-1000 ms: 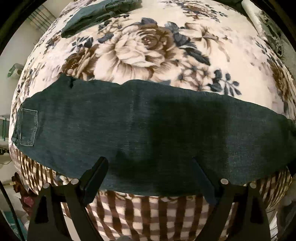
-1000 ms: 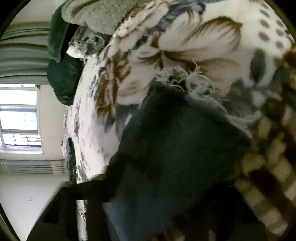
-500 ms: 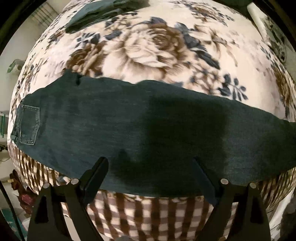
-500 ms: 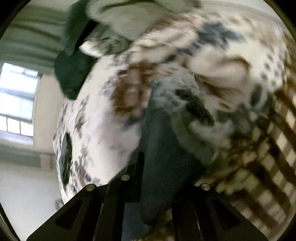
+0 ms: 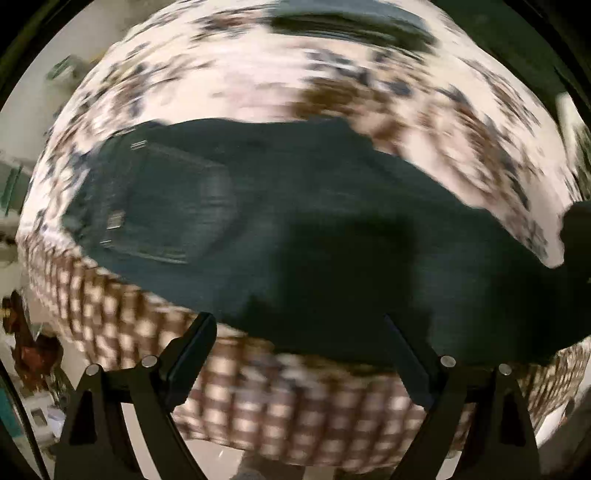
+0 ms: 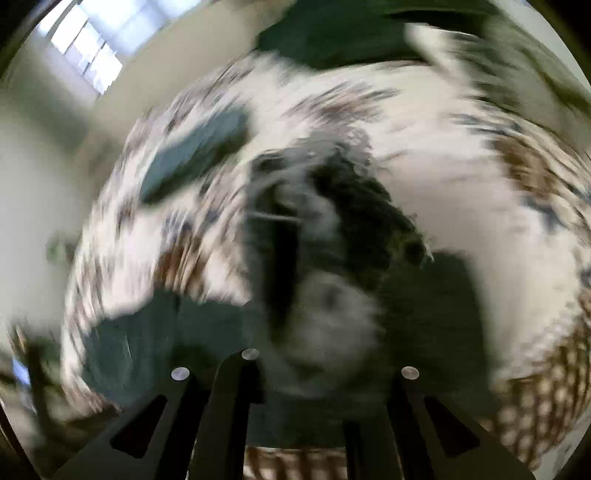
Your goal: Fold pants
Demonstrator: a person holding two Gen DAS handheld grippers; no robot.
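We see the dark blue-green denim pants (image 5: 295, 236) lying lengthwise on a cream blanket printed with brown and navy roses (image 5: 258, 74), which covers a bed; the waist end with its back pocket sits to the left of the left wrist view. Our left gripper (image 5: 299, 328) hangs above the near edge of the pants with its jaws spread wide and nothing between them. Our right gripper (image 6: 291, 354) has its jaws drawn nearly together on the frayed hem of a pant leg (image 6: 332, 206), and the cloth rises up in front of its camera (the picture is badly smeared, so we judge the pinch partly by how the denim drapes).

What could go wrong, in our view: the pinch sits close to the ragged hem, so a fast carry could let the denim slip out and the leg would drop in a heap. The lifted leg may also land skewed over the waist, since the left claw pins nothing down and the pants could drag across the soft blanket.

A brown-and-cream checked border (image 5: 295, 406) hangs over the bed's near side. Other dark folded garments (image 5: 351, 26) rest at the far side, and a bright window (image 6: 81, 48) is set in a pale wall.
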